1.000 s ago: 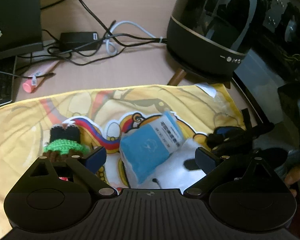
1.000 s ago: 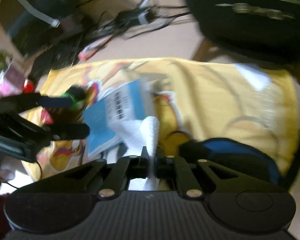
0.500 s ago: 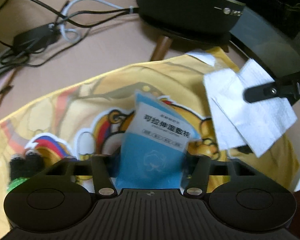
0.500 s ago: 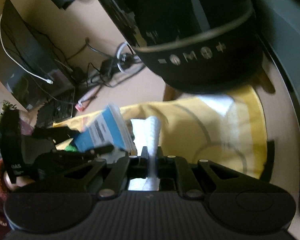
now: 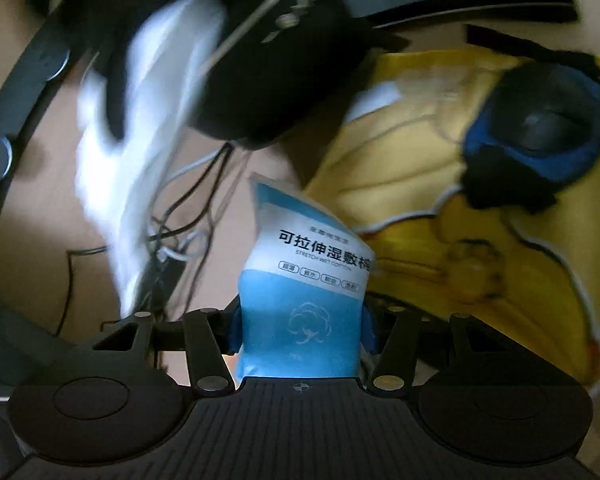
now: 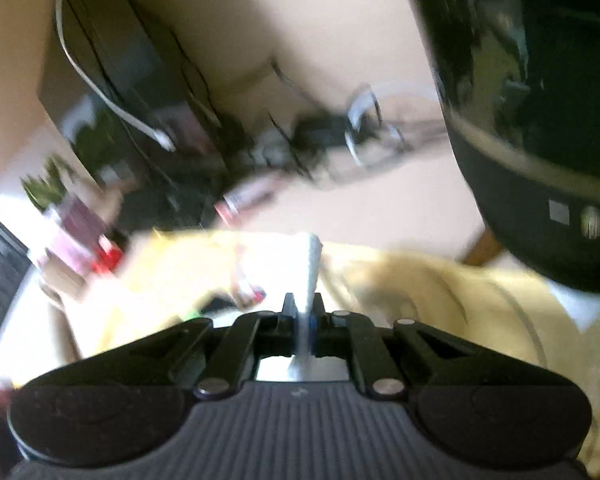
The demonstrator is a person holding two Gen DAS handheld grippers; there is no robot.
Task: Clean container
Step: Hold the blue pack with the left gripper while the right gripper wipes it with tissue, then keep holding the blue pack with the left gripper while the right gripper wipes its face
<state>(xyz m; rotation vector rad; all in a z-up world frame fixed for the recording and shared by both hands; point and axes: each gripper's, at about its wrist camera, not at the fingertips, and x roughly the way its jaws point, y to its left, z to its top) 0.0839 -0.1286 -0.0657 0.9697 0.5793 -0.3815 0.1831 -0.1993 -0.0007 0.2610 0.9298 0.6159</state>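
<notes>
My left gripper [image 5: 302, 328] is shut on a blue and white wet-wipe packet [image 5: 306, 292], held upright above the desk. A blurred white wipe [image 5: 140, 120] hangs at the upper left of the left wrist view, beside the big black rounded container [image 5: 276, 64]. My right gripper [image 6: 303, 312] is shut on that white wipe [image 6: 310, 268], seen edge-on between its fingers. The black container [image 6: 540, 140] with its gold band fills the upper right of the right wrist view, apart from the wipe.
A yellow cartoon-print cloth [image 5: 480, 248] covers the desk, with a black and blue mouse-like object [image 5: 540, 136] on it. Tangled cables [image 6: 340, 136] and a dark monitor [image 6: 132, 80] lie behind. A pink tube [image 6: 244, 200] and small figures [image 6: 80, 240] sit left.
The left gripper closed on the wipe packet, lifted it off the cloth and swung round. The right gripper carried the pulled-out wipe up beside the black container; both views are motion-blurred.
</notes>
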